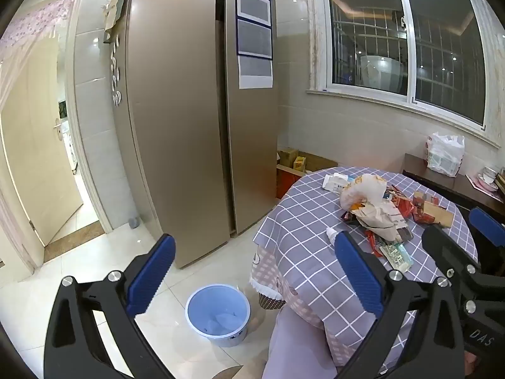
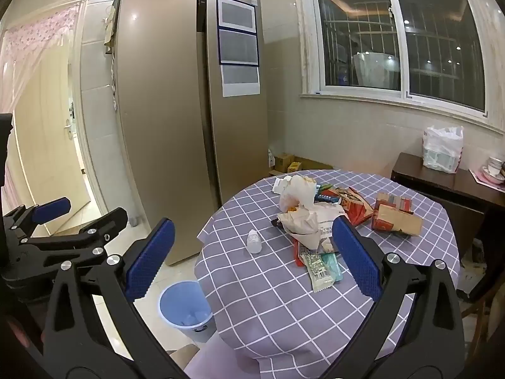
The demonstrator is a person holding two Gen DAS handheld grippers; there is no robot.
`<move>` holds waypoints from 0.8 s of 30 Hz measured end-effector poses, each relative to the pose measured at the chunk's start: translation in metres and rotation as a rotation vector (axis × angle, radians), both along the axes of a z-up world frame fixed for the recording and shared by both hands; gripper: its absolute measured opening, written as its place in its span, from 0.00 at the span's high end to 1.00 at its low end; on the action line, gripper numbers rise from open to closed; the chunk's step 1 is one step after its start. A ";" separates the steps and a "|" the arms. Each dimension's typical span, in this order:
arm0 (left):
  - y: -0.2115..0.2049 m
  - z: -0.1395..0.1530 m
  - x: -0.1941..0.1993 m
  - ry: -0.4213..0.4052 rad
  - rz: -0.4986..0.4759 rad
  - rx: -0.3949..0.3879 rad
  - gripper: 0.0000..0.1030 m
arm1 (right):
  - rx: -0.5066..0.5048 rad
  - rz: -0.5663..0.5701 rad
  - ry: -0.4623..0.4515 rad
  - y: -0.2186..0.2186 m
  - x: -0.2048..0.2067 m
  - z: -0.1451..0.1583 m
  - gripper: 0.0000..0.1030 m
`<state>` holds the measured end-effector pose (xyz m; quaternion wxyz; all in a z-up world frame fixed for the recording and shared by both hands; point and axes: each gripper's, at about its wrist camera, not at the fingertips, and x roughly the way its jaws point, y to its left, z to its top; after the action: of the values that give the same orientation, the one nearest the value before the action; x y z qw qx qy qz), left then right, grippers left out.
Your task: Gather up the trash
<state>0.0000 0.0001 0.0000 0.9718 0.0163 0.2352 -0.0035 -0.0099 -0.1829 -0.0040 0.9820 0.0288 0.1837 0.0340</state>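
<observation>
A heap of trash point(image 2: 307, 218) lies on the round table with the purple checked cloth point(image 2: 268, 303): crumpled paper and plastic bags, red snack packets, a torn brown carton point(image 2: 396, 218) and a green-white wrapper point(image 2: 318, 268). A small white bottle point(image 2: 254, 241) stands apart, left of the heap. A blue bin point(image 1: 217, 309) sits on the floor beside the table. My left gripper point(image 1: 255, 274) hangs open above the bin and the table's edge, holding nothing. My right gripper point(image 2: 252, 259) is open over the table, short of the bottle and the heap. Each gripper shows in the other's view: the right gripper point(image 1: 464, 237), the left gripper point(image 2: 79, 214).
A tall gold fridge point(image 1: 189, 110) stands behind the bin, an open door point(image 1: 41, 158) to its left. Cardboard boxes point(image 1: 293, 161) sit on the floor behind the table. A dark wooden side table point(image 2: 442, 180) under the window carries a white plastic bag point(image 2: 442, 148) and cups.
</observation>
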 end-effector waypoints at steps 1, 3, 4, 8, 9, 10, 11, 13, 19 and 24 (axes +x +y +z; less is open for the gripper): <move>0.000 0.000 0.000 0.001 -0.001 0.002 0.04 | 0.003 0.000 -0.004 0.000 0.000 0.000 0.05; -0.001 0.000 0.000 0.000 -0.001 0.004 0.04 | 0.000 0.000 -0.003 0.000 0.000 0.000 0.05; 0.000 0.000 0.000 0.001 -0.001 -0.002 0.04 | -0.002 0.000 -0.004 0.001 0.000 0.000 0.05; 0.003 -0.004 0.004 0.005 0.001 -0.001 0.04 | -0.001 -0.001 -0.003 0.000 -0.001 0.000 0.05; 0.002 -0.007 0.003 0.004 0.001 -0.001 0.04 | 0.002 0.002 -0.001 -0.002 0.001 -0.002 0.05; 0.002 -0.007 0.003 0.007 0.001 -0.001 0.04 | 0.004 0.003 -0.002 -0.002 0.000 -0.005 0.05; 0.001 -0.007 0.004 0.010 0.001 0.000 0.04 | 0.005 0.001 -0.003 -0.003 0.001 -0.005 0.05; -0.003 -0.006 0.003 0.010 0.006 0.002 0.04 | 0.007 0.000 0.000 -0.004 0.001 -0.004 0.05; 0.000 -0.006 0.004 0.014 0.017 0.004 0.04 | 0.002 -0.003 0.009 0.000 0.003 -0.006 0.05; 0.003 -0.006 0.004 0.016 0.022 -0.008 0.04 | -0.007 -0.009 0.013 0.001 0.004 -0.008 0.05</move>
<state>0.0037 0.0027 -0.0057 0.9700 0.0100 0.2430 0.0064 -0.0064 -0.1820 -0.0124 0.9810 0.0262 0.1899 0.0286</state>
